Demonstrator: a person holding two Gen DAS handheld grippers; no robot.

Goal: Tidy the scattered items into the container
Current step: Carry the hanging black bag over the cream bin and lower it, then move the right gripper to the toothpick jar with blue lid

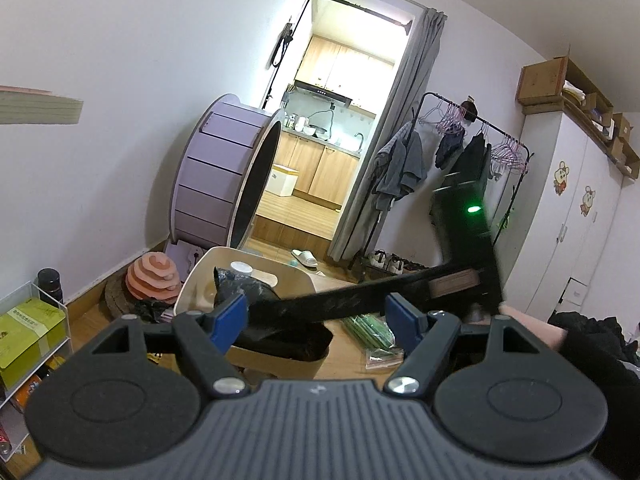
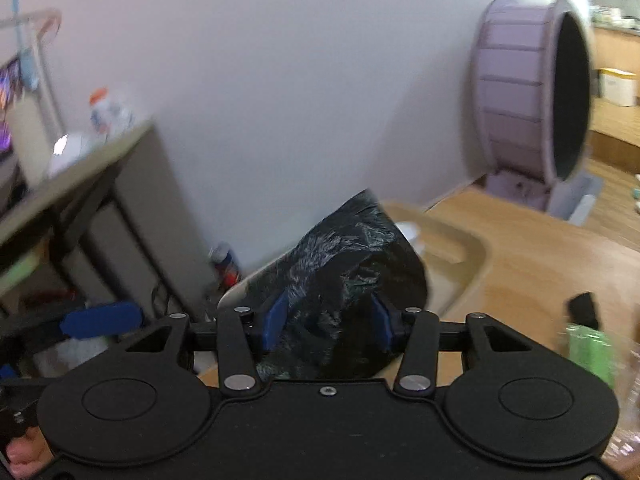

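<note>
While the left gripper (image 1: 316, 316) hangs with its blue pads (image 1: 230, 320) spread wide and nothing between them, the right gripper (image 2: 328, 322) has a crumpled black plastic bag (image 2: 352, 280) between its narrowed pads, which sit against the bag's sides. No earlier view is given, so only that narrow stance can be told. From the left wrist view the right gripper's dark body (image 1: 464, 220) crosses the scene, blurred, with a green light lit on it. The beige container (image 1: 288, 280) stands on the wooden floor (image 1: 344, 360) near the wall, in front of a purple cat wheel (image 1: 224, 172); black plastic fills part of it, and a white-capped item (image 1: 241, 268) lies toward its far edge. Just beside the container's right side, a clear packet of green sticks (image 1: 372, 334) lies on the floor. A pink ringed toy (image 1: 154, 278) sits at the container's left, close to the wall. The right wrist view is blurred, and the bag hides much of the container's near edge.
</note>
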